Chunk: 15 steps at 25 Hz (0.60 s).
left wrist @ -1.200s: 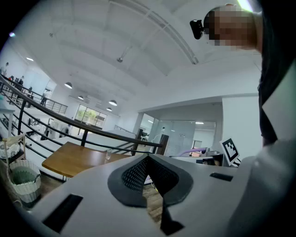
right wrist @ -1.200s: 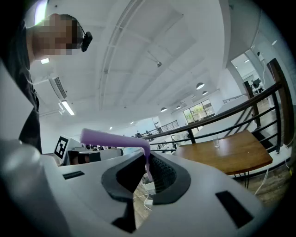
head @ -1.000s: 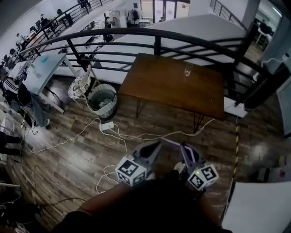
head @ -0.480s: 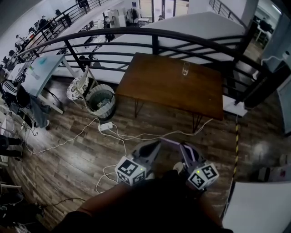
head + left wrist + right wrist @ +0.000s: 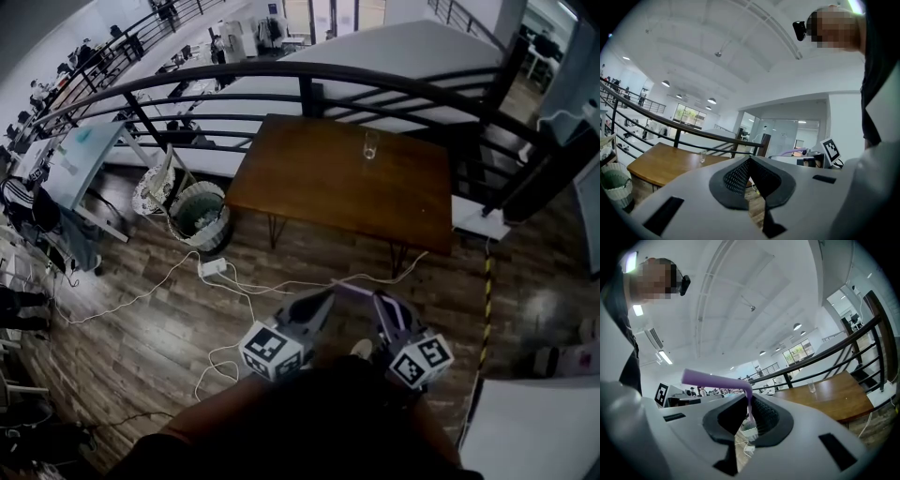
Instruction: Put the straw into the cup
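Head view: a clear cup (image 5: 371, 143) is set near a brown table's (image 5: 319, 192) far edge, by a black railing (image 5: 281, 69). A purple straw (image 5: 352, 290) is pinched in the right gripper (image 5: 381, 304); the left gripper (image 5: 322, 300) is closed, empty.

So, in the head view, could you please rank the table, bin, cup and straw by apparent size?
1. table
2. bin
3. cup and straw look about alike; the straw is much nearer the camera, so I would not rank them.

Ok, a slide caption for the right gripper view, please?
Right gripper shut on a bent purple straw, the glass cup far off on the wooden table.
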Tool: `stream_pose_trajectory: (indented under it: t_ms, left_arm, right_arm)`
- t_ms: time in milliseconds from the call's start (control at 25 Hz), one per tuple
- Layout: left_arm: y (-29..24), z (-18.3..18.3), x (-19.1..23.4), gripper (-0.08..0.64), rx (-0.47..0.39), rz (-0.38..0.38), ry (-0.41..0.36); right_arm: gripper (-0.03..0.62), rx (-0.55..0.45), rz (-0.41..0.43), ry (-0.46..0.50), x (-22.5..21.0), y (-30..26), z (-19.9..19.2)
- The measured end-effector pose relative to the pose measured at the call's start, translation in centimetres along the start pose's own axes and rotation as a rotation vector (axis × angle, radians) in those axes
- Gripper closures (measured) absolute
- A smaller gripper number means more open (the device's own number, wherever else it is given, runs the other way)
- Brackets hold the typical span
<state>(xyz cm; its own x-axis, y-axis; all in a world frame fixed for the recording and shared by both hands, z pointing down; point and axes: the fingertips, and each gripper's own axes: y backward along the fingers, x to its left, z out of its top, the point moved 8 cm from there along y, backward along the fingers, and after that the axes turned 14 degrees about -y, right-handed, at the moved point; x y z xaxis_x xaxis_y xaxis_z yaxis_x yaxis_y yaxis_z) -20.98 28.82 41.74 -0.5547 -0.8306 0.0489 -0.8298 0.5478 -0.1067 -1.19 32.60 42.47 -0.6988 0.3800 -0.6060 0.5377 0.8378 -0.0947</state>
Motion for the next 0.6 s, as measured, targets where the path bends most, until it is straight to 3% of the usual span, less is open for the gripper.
stream_pose_trajectory:
  t_ms: [600]
  left_arm:
    - [-14.9,3.1,-4.3,0.549,-0.022,0.014,-0.026]
  right_arm:
    - [0.552,-0.022,0.021,0.017,-11.9,3.4,10.9]
